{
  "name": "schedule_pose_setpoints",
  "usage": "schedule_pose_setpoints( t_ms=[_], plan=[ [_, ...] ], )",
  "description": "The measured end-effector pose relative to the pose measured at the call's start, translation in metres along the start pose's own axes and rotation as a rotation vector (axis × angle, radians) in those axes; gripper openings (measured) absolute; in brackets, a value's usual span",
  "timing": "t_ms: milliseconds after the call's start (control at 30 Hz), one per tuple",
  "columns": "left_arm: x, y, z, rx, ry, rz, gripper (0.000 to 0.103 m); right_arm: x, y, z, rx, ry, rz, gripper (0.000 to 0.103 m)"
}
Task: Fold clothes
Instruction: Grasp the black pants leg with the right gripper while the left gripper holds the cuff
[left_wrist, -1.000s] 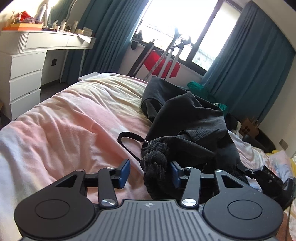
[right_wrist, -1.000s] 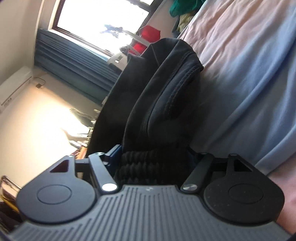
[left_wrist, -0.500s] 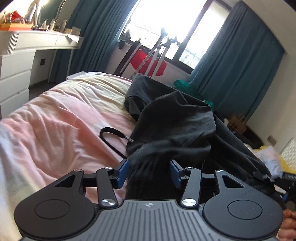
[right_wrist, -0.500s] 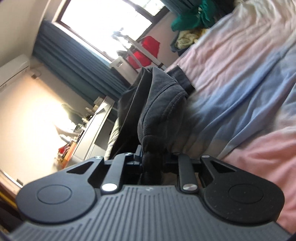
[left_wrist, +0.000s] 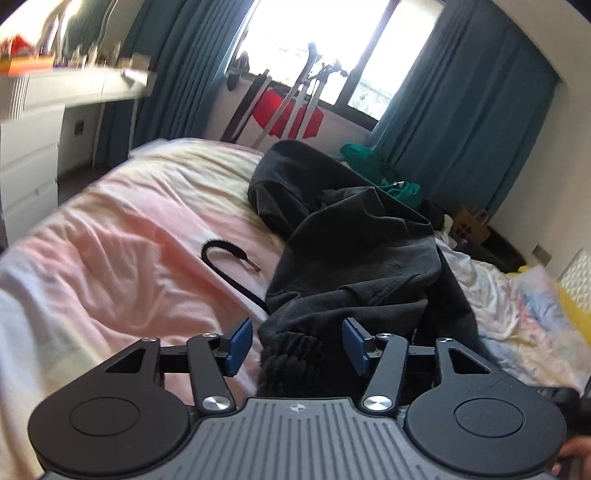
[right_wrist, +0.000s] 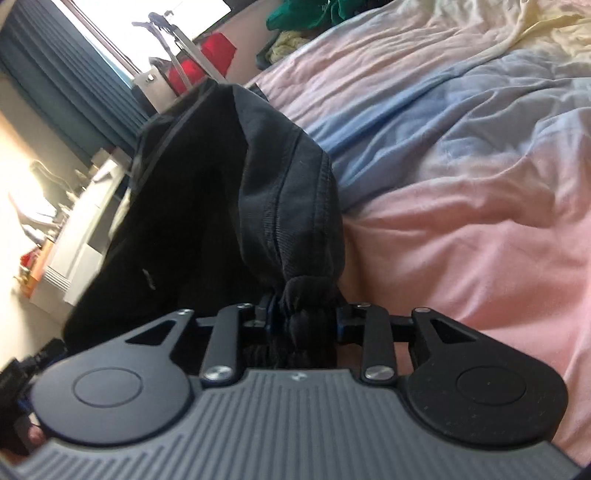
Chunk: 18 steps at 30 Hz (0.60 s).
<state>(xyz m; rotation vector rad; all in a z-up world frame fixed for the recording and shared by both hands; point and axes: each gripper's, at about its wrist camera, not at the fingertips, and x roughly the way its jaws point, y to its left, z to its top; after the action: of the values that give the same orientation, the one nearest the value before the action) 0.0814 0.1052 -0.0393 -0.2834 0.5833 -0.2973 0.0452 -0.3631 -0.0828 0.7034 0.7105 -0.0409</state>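
Now the dark charcoal fabric garment with a ribbed elastic waistband lies in a loose heap on the bed with the pink, yellow and pale blue crumpled cover, and it stretches from the near edge toward the window. The left claw has its two blue pads wide apart. The bunched ribbed band of the garment sits between them, closer to the right pad, but neither pad presses it, so this claw has hold of nothing. A black flat drawstring cord comes out from under the garment and curls in a loop on the pink part of the cover, to the left of the heap.

The right claw is closed tightly on the garment — a thick gathered fold of the ribbed band is squeezed between its fingers, and the cloth rises from there in a tall ridge. Beside this ridge, on the right, the bed cover shows its pink and pale blue wrinkles.

Behind the bed stand long teal curtains at both sides of a bright window. A white worktop with drawers is at the left wall – small things on it are too blurred to tell. A green cloth lies beyond the garment.
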Motion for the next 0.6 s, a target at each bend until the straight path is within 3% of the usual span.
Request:
schedule_pose_setpoints(
  t_ms=[133,200,267,467,600],
  plan=[
    [-0.008,-0.007,0.002,0.045,-0.058,-0.022,0.078,-0.006,-0.001,0.003,0.062,-0.018,0.073,0.046],
    [-0.007,-0.011,0.002,0.071,-0.070,-0.033,0.082,-0.006,-0.004,0.005,0.112,-0.016,0.113,0.069],
    [0.000,-0.015,0.000,0.104,-0.062,-0.032,0.083,-0.005,-0.004,0.006,0.138,-0.020,0.126,0.084],
    [0.028,-0.018,-0.003,0.168,-0.018,0.012,0.084,0.007,0.000,0.005,0.111,0.009,0.062,0.084],
    [0.043,-0.007,-0.003,0.140,0.013,0.079,0.091,0.016,0.002,0.002,0.045,0.021,-0.003,0.081]
  ],
)
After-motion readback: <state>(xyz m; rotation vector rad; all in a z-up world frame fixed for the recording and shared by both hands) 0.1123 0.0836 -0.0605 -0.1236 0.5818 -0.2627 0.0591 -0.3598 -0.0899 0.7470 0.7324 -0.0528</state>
